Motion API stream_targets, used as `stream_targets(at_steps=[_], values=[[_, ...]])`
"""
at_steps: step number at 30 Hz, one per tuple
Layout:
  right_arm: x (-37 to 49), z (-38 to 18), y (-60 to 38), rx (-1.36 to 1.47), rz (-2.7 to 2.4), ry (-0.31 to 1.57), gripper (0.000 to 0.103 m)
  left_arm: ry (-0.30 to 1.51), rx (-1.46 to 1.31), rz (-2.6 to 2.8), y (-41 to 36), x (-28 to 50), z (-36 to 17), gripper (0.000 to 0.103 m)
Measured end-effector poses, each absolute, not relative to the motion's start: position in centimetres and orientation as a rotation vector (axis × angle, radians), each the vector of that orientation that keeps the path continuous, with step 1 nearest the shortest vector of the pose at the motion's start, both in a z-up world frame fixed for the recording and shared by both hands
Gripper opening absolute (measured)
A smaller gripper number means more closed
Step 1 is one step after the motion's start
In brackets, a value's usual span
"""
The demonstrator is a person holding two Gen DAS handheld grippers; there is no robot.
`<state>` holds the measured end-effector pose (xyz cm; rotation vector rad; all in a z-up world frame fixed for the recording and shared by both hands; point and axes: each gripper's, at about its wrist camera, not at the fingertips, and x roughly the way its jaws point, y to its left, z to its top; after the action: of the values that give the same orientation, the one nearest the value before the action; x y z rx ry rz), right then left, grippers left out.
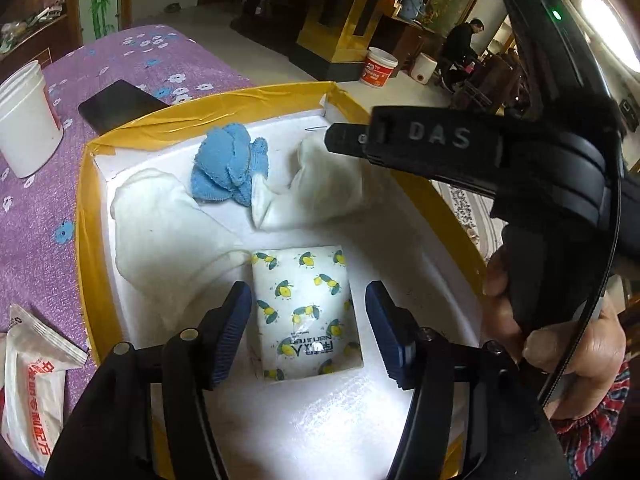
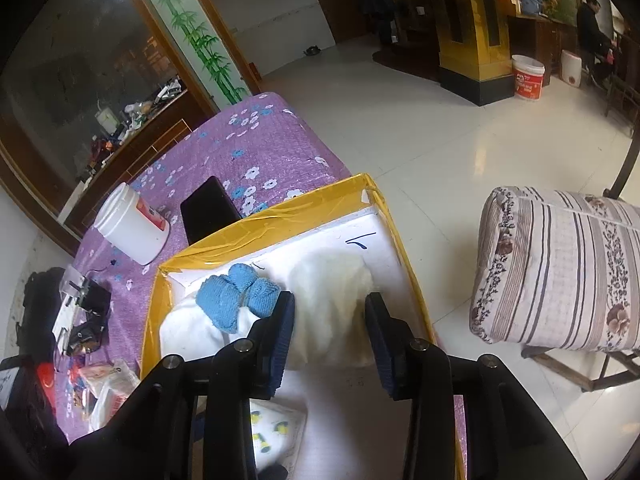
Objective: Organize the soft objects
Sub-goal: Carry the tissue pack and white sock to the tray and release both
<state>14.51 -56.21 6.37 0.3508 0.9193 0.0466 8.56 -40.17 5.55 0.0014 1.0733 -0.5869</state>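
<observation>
Right gripper (image 2: pixel 329 336) above yellow-taped box (image 2: pixel 256 222), jaws parted, fluffy white cloth (image 2: pixel 330 280) between them, pads not pressing it. Blue knitted cloth (image 2: pixel 236 296) beside it, on white fabric (image 2: pixel 188 330). Lemon-print tissue pack (image 2: pixel 276 432) at near end. White bucket (image 2: pixel 130 226) and black phone (image 2: pixel 208 208) on purple floral tablecloth (image 2: pixel 260 148).

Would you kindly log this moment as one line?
left gripper: open, straddling tissue pack | right gripper: open, over white cloth | both inside box

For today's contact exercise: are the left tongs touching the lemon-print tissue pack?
Apart. In the left wrist view, the left tongs straddle the tissue pack, with white box floor visible between each pad and the pack's sides.
</observation>
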Motion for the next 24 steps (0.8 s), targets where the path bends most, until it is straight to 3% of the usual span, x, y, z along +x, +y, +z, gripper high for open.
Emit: stream_targets(at_steps=[10,15,24], values=[[9.6,9.3,-55.9,0.436,0.109,0.837,0.04,1.014,0.001,-0.612,-38.4,6.2,7.3,0.06],[5.5,11.4,-53.5,0.438,0.149,0.733,0.05,0.974,0.005,-0.621,-36.3,4.1,8.2,0.061],[2.0,12.6,-48.4,0.452,0.235,0.659,0.051,0.917,0.011,-0.604,-31.2,0.7,9.0,0.061]])
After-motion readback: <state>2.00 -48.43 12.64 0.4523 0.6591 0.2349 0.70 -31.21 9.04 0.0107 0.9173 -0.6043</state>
